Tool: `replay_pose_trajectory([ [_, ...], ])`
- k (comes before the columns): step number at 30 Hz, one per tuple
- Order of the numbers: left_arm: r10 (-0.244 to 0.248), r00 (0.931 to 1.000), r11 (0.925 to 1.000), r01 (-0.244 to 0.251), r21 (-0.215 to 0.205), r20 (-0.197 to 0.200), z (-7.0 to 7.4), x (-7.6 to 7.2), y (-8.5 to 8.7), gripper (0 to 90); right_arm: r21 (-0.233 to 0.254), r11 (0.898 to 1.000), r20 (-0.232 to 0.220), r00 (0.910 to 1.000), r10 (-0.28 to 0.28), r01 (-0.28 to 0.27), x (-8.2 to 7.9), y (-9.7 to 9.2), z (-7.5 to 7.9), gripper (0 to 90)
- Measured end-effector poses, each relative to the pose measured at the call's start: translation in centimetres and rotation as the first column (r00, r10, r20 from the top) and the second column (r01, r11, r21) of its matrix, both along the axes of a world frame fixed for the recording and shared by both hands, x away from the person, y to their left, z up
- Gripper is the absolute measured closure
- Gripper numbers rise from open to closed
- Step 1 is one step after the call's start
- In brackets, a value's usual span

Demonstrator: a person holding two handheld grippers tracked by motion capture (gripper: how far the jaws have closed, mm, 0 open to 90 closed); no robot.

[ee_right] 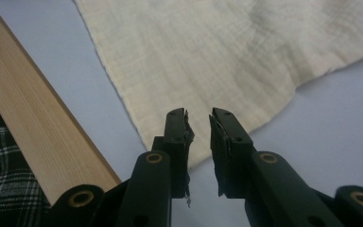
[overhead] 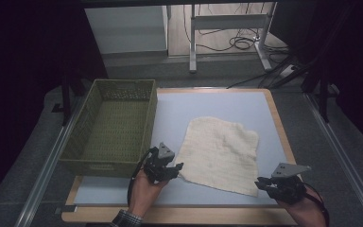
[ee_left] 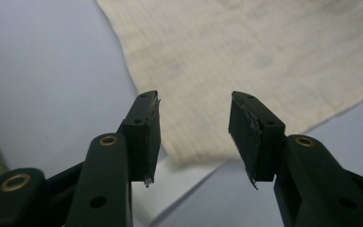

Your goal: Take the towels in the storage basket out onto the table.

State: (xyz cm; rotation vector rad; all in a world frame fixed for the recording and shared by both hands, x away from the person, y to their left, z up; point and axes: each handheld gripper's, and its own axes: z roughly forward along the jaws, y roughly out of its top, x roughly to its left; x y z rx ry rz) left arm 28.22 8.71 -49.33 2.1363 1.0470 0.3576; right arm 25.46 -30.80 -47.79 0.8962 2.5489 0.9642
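Hand-held grippers (overhead: 178, 166) (overhead: 260, 182) at cloth (overhead: 220, 152) corners

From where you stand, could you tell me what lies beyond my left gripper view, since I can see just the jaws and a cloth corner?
Observer: A green woven basket stands left of the cream cloth on the table, open side up.
Operator: Thank you. Where is the other gripper?
Observer: The right gripper sits at the cloth's near right corner, jaws slightly apart, nothing between them.
Operator: Is the cloth flat?
Observer: Mostly; the high view shows it spread out at a slant, with a small fold at its far right edge.
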Motion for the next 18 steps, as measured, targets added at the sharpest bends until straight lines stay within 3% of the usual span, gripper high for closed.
replay_pose_trajectory([
  [7,0.008,0.9986,0.9990,-0.006,0.043,-0.051,-2.6,0.6,-0.9,52.9,0.018,1.000,-0.038,0.9992,0.011,-0.010,-0.5,0.1,-1.9,69.4],
  [8,0.008,0.9986,0.9990,-0.006,0.043,-0.051,-2.6,0.6,-0.9,56.3,0.018,1.000,-0.038,0.9992,0.011,-0.010,-0.5,0.1,-1.9,69.4],
  [10,-0.031,0.9959,0.9983,0.035,0.047,-0.085,-3.2,0.5,-1.3,79.8,-0.006,0.999,-0.051,0.9980,0.038,-0.039,-0.7,0.8,-3.1,69.0],
  [11,-0.039,0.9959,0.9981,0.043,0.044,-0.082,-3.0,0.4,-1.3,84.5,-0.025,0.999,-0.048,0.9980,0.041,-0.042,-0.8,0.9,-3.4,70.0],
  [12,-0.044,0.9956,0.9983,0.047,0.035,-0.083,-2.6,0.3,-1.1,86.5,-0.034,0.999,-0.021,0.9990,0.041,-0.042,-1.0,1.0,-3.5,77.4],
  [13,-0.050,0.9962,0.9985,0.051,0.021,-0.071,-2.0,0.1,-1.0,86.9,-0.044,0.998,-0.014,0.9991,0.039,-0.040,-1.1,1.1,-3.4,83.8],
  [16,-0.039,0.9991,0.9992,0.039,-0.010,0.015,0.9,-0.5,-0.2,85.3,-0.035,0.998,-0.014,0.9988,0.046,-0.046,-1.1,1.2,-2.7,86.5],
  [17,-0.019,0.9981,0.9995,0.021,-0.025,0.058,1.8,-0.7,0.0,81.7,-0.032,0.998,-0.009,0.9987,0.049,-0.050,-1.1,1.2,-2.5,86.5],
  [18,0.005,0.9972,0.9999,-0.004,-0.012,0.075,2.5,-0.5,0.1,68.2,-0.027,0.998,0.000,0.9987,0.051,-0.051,-1.1,1.2,-2.1,86.4],
])
